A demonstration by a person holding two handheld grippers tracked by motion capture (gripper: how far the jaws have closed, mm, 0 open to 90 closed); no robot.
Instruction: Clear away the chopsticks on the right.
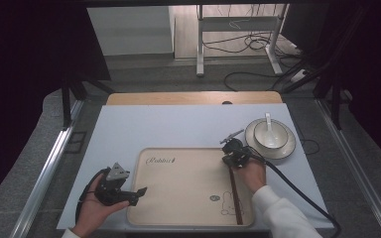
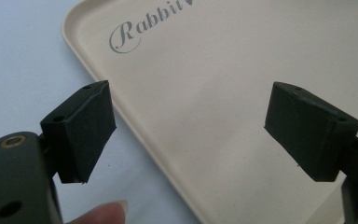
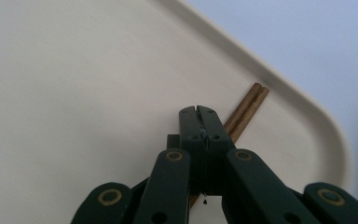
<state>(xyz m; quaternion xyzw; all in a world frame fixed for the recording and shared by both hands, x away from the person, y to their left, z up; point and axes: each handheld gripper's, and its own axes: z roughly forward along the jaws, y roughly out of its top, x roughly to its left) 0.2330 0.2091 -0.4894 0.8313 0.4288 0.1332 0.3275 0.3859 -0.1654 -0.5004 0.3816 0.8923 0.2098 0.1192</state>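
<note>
Tray (image 1: 178,198) centre lies bare — chopsticks (image 1: 235,196) line its right edge.

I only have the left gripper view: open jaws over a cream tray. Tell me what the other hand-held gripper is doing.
Observer: The right hand-held gripper has its jaws pressed together above a pair of brown chopsticks lying on the tray.
Operator: Report what sits off the tray.
Observer: A plate stands beside the tray's far right corner, holding a bowl with a white spoon in it.
Operator: Place my gripper.
Observer: The left hand-held gripper is at the tray's left edge.
</note>
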